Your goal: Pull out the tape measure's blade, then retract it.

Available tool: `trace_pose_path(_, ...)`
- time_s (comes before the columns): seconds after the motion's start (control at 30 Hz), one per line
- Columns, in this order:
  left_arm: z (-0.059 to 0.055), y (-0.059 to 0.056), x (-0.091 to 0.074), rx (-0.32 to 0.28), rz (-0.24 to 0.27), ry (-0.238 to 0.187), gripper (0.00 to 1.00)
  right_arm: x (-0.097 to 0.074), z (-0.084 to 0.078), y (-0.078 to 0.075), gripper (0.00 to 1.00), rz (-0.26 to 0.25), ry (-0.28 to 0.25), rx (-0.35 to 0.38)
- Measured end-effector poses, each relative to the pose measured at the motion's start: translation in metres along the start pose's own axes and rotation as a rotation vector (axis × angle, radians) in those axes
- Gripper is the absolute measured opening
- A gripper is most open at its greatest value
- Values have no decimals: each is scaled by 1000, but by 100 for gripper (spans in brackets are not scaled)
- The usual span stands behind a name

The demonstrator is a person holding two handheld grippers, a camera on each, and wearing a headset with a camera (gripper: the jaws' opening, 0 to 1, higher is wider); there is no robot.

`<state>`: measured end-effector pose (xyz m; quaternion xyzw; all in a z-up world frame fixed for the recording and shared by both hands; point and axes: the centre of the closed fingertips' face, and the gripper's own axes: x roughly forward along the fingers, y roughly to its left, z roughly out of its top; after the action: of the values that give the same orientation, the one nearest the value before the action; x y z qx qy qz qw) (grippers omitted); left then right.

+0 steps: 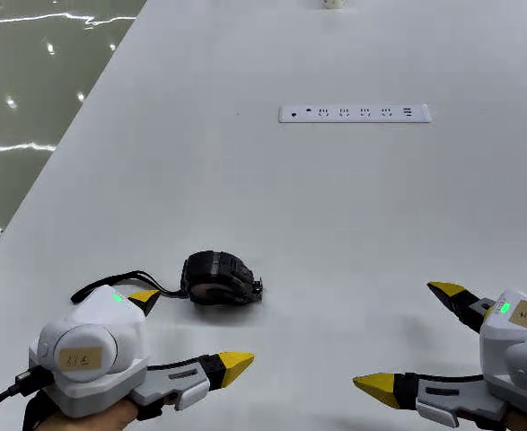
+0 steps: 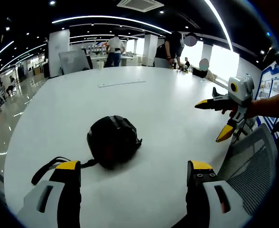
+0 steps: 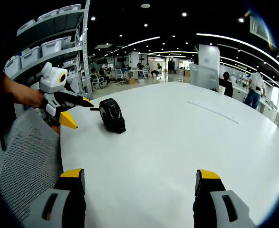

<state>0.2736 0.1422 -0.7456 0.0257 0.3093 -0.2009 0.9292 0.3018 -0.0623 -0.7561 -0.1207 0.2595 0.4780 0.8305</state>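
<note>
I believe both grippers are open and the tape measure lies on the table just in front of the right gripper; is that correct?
Not quite: the tape measure lies just in front of the left gripper, not the right gripper, as the left gripper view shows. Both grippers are indeed open.

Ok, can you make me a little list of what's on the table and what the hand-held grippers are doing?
table: white
tape measure: black, on the table, blade in, untouched
left hand-held gripper: open, near the tape measure, empty
right hand-held gripper: open, farther off, empty
power strip: white, lying farther back
</note>
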Motion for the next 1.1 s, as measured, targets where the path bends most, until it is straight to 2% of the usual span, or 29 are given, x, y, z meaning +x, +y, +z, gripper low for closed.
trace_pose_path(0.17, 5, -5, -2, 32, -16, -27, 93, -5, -4, 4, 99, -9, 3, 30)
trace_pose_path(0.27, 6, -6, -3, 33, -22, -32, 94, -8, -4, 5, 99, -19, -4, 48)
trace_pose_path(0.37, 10, -8, -6, 20, -35, -55, 96, -11, -4, 5, 99, -31, -9, 59)
trace_pose_path(0.43, 7, -9, -8, 13, -32, -36, 94, -12, -4, 5, 99, -39, -10, 66)
trace_pose_path(0.5, 8, -8, -10, 33, -28, -52, 95, -14, -3, 5, 99, -48, -18, 67)
trace_pose_path(0.63, 4, -9, -12, 33, -42, -35, 99, -17, -3, 6, 99, -59, -20, 77)
trace_pose_path(1.0, 6, -13, -20, 31, -70, -55, 99, -26, -1, 5, 99, -85, -46, 80)
trace_pose_path(1.1, 4, -14, -20, 29, -73, -46, 99, -26, 0, 4, 99, -90, -50, 76)
